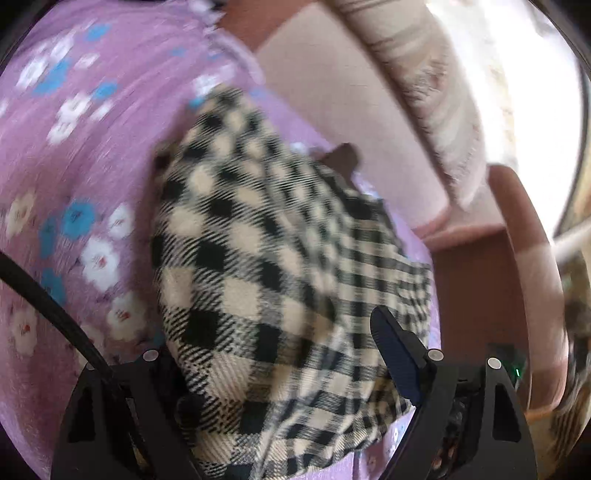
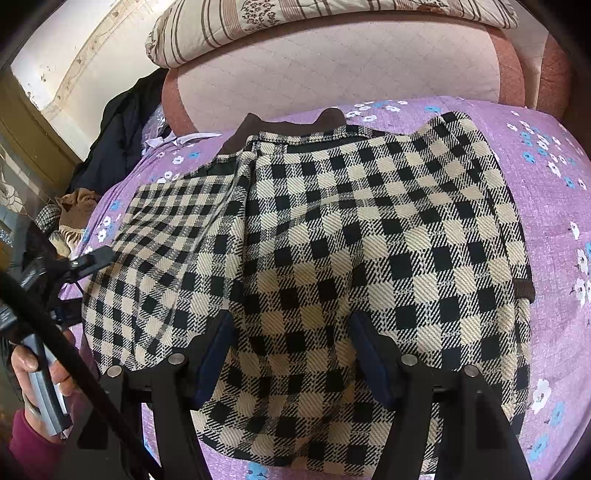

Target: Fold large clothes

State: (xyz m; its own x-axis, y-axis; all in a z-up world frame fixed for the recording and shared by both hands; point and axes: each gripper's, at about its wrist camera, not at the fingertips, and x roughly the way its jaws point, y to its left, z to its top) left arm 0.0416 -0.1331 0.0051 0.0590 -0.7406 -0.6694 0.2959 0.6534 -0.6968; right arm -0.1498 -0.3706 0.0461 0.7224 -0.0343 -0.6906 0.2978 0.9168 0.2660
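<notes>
- Checked garment [image 2: 332, 236], black and cream plaid with dark brown trim at collar and cuff, is lying folded on the purple floral bedsheet [image 2: 554, 206]; a finer-checked panel is showing along its left side.
- In the left wrist view the same garment [image 1: 266, 258] is appearing blurred, bunched into a raised fold and draping over the near side of the frame.
- Right gripper [image 2: 290, 354] is hovering over the near edge of the garment, jaws spread wide, cloth showing between them but nothing pinched.
- Left gripper [image 1: 280, 354] is sitting low in the cloth; one finger is showing clear above the fabric, the other buried under the fold. Cannot tell whether it is clamping the cloth.
- Person's left hand [image 2: 37, 373] is wrapping the grey handle at the lower left of the right wrist view, with a black cable [image 2: 66, 354] crossing in front of it.
- Pink padded headboard [image 2: 332, 66] is standing behind the bed, a striped pillow [image 2: 295, 18] resting on top.
- Dark clothing [image 2: 118, 129] is heaping up at the bed's far left.
</notes>
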